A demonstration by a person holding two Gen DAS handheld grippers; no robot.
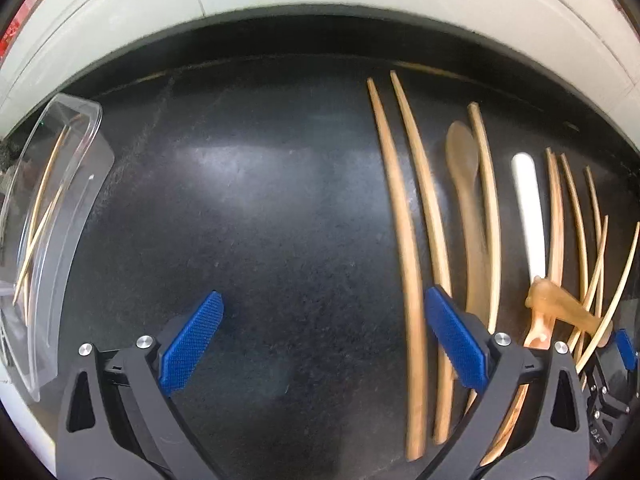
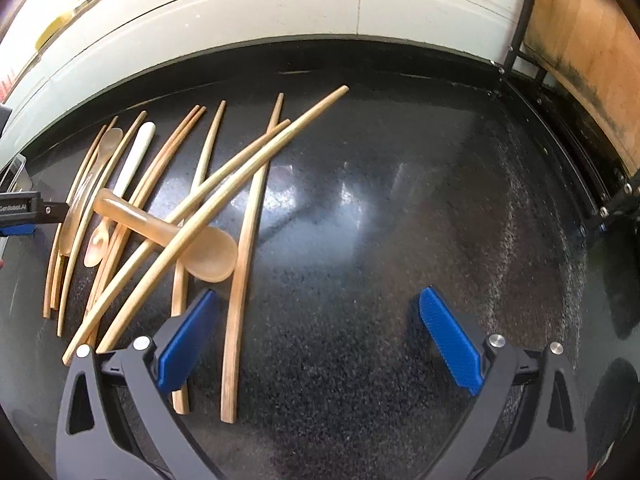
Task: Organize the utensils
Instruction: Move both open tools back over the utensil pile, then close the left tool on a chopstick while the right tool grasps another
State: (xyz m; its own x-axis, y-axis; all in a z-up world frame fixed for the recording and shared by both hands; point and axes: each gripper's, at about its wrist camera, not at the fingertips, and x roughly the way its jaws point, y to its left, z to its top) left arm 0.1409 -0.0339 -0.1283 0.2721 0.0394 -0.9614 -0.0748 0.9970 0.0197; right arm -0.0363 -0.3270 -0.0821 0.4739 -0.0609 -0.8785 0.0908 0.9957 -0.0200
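Left wrist view. The left gripper (image 1: pixel 322 342) hangs over the dark speckled stone worktop (image 1: pixel 248 200), its blue ribbed fingers (image 1: pixel 192 344) spread wide apart with nothing between them. From 1 to 4 o'clock lies a row of long tan wooden chopsticks (image 1: pixel 400 216), tapered and lying roughly parallel, pointing toward 12 o'clock. Among them rest a translucent amber spoon (image 1: pixel 466 168) with its bowl toward 12 o'clock and a white rounded stick (image 1: pixel 530 208). A second translucent amber spoon (image 1: pixel 560 304) lies across the thin pale chopsticks at 4 o'clock. At 9 o'clock a clear plastic container (image 1: pixel 60 208) stands at the worktop's edge, holding a few thin pale sticks (image 1: pixel 40 216). The right gripper's tip (image 1: pixel 626 350) shows at 4 o'clock.

Right wrist view. The right gripper (image 2: pixel 320 340) hangs above the bare worktop (image 2: pixel 400 220), blue fingers (image 2: pixel 448 340) likewise wide apart and empty. The utensils occupy 9 to 11 o'clock: parallel chopsticks (image 2: pixel 244 264), with two long wooden chopsticks (image 2: pixel 224 196) laid diagonally over the rest. The amber spoon (image 2: pixel 208 256) lies crosswise beneath those two, bowl toward the centre. The white stick (image 2: pixel 134 158) and a small pale spoon (image 2: pixel 96 246) lie among the leftmost pieces. A wooden chair seat (image 2: pixel 580 48) on a black frame fills 1 to 2 o'clock.
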